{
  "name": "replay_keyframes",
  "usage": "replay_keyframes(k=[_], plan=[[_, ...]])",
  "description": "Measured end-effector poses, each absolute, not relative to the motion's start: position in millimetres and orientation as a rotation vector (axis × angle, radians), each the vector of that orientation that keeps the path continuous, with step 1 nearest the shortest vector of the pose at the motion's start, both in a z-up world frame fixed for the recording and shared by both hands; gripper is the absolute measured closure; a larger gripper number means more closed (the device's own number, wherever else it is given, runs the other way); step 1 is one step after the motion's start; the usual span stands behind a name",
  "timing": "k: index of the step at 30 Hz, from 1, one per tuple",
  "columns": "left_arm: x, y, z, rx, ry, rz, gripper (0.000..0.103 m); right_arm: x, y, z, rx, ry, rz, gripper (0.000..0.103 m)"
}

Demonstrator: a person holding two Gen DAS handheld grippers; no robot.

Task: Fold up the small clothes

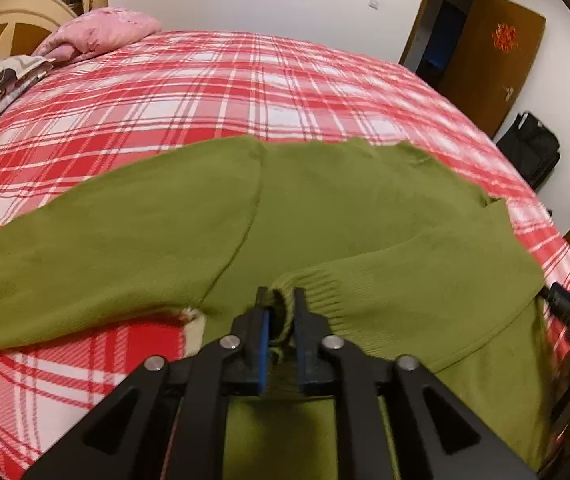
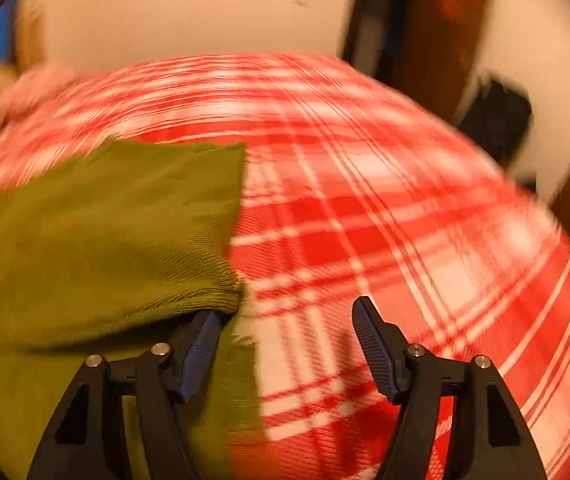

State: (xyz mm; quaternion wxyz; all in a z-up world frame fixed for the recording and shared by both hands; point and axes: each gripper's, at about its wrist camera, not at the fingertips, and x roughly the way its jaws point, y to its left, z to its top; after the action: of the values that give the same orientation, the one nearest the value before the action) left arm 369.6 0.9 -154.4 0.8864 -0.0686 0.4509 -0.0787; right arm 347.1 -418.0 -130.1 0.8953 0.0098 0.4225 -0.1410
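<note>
Left hand-held gripper (image 1: 281, 300) pinches ribbed cuff (image 1: 317, 280) of olive-green knit sweater (image 1: 165, 220) on red plaid bed (image 1: 205, 80); right hand-held gripper (image 2: 289, 316) spread, empty (blurred). One sleeve folded across; rest unfolded.

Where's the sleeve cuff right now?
In the left wrist view, the ribbed cuff sits bottom centre between the left gripper fingers, atop the green sweater.
</note>
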Motion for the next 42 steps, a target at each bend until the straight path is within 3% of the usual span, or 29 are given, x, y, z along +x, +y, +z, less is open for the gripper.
replay_keyframes(k=[8, 10, 12, 16, 23, 29, 33, 42], plan=[[346.9, 4.2, -152.9, -0.074, 0.919, -0.15, 0.084, 327.3, -422.6, -121.5, -0.028, 0.894, -0.354, 0.035], [341.4, 7.9, -147.9, -0.06, 0.885, -0.138, 0.061, 315.5, -422.1, -109.4, -0.028, 0.861, -0.39, 0.034], [339.4, 10.5, -143.2, -0.05, 0.841, -0.115, 0.05, 311.1, -407.6, -90.8, -0.053, 0.783, -0.356, 0.034], [345.1, 9.2, -146.9, -0.071, 0.846, -0.105, 0.049, 329.6, -361.1, -73.0, -0.031, 0.714, -0.043, 0.034], [351.8, 11.9, -171.1, -0.062, 0.921, -0.063, 0.037, 388.0, -365.5, -135.4, 0.037, 0.97, -0.034, 0.034], [349.0, 14.4, -171.1, -0.079, 0.921, -0.071, 0.034, 364.7, -346.3, -115.7, -0.07, 0.92, -0.077, 0.034], [341.4, 14.5, -171.1, -0.082, 0.917, -0.063, 0.027, 353.8, -285.7, -98.9, -0.123, 0.88, 0.053, 0.034], [337.9, 17.3, -173.2, -0.09, 0.897, -0.067, 0.027, 359.7, -215.3, -147.4, -0.225, 0.902, 0.083, 0.034]])
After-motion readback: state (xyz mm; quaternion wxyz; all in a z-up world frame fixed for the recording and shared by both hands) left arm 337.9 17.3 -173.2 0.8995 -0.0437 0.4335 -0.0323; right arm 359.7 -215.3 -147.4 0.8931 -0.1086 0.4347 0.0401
